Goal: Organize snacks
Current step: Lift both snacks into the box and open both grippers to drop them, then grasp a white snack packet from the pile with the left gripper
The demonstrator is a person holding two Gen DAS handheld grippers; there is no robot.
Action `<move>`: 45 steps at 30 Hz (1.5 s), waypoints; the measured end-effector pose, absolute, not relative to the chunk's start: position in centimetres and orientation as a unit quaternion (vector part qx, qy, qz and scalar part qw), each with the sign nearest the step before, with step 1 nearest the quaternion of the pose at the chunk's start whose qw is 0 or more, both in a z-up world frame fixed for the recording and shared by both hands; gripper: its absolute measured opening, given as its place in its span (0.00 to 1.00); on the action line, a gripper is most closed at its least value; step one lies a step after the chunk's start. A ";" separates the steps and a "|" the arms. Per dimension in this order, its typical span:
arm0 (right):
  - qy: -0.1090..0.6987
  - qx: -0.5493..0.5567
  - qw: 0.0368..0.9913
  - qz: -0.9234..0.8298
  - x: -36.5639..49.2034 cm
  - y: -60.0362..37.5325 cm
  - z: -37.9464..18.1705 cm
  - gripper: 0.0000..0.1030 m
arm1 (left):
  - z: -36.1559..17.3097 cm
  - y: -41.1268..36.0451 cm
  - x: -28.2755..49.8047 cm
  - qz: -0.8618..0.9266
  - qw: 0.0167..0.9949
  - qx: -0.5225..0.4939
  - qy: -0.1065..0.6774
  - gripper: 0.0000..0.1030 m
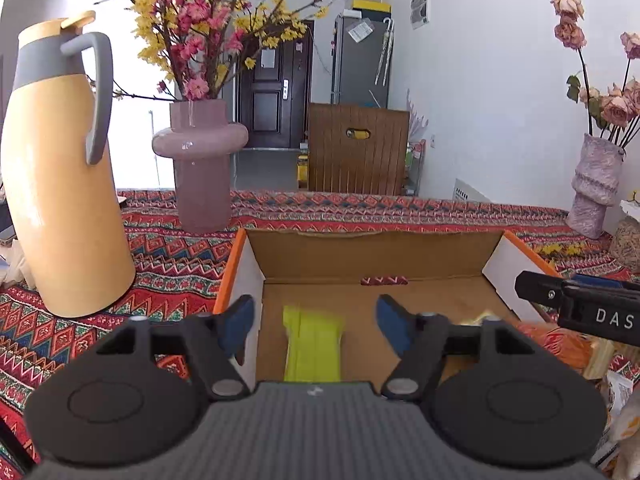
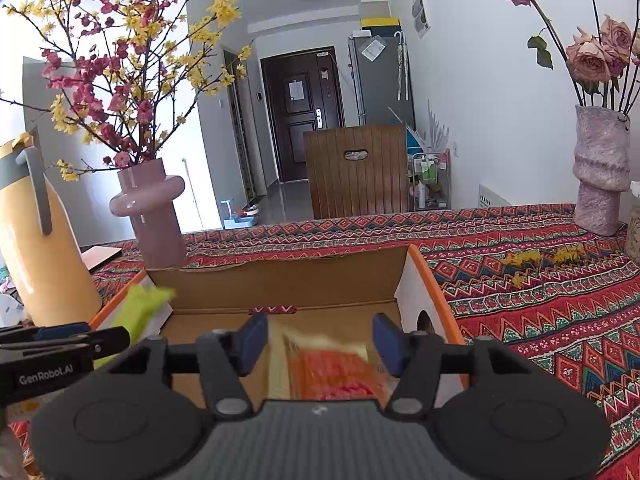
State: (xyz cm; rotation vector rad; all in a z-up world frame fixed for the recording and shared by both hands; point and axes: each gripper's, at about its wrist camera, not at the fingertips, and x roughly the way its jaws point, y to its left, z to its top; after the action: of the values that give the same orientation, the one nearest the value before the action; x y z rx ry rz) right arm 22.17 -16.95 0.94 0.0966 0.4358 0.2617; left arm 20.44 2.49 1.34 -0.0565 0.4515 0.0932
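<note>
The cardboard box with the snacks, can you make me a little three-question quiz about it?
1. True or false: the cardboard box has an orange rim.
2. What colour is the snack packet between the left gripper fingers? A green, B blue, C white.
3. Fill in: the right gripper is over an ____ packet in the box.

Key: 1 true. 2 A. 3 orange. Both packets look blurred, both grippers open.

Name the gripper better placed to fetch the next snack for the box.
Right, probably. The left gripper and right gripper both hang open over the cardboard box, but the loose packets outside it lie beyond its right wall. The left side shows only the yellow jug.
</note>
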 end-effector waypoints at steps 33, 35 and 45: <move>0.114 0.036 0.981 0.153 11.0 -18.2 6.1 1.00 | 6.6 1.8 9.5 0.077 0.988 -0.018 0.130 1.00; 0.117 0.035 0.980 0.155 9.6 -18.3 5.8 1.00 | 6.2 1.9 8.1 0.074 0.988 -0.019 0.134 1.00; 0.158 0.026 0.976 0.147 4.5 -19.3 2.2 1.00 | 2.6 3.3 3.4 0.069 0.980 -0.037 0.181 1.00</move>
State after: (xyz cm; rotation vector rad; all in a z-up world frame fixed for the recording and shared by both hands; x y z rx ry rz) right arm 4.47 -19.25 2.18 0.0534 0.3186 0.2971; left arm 3.40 3.27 2.58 -0.0739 0.3653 0.1381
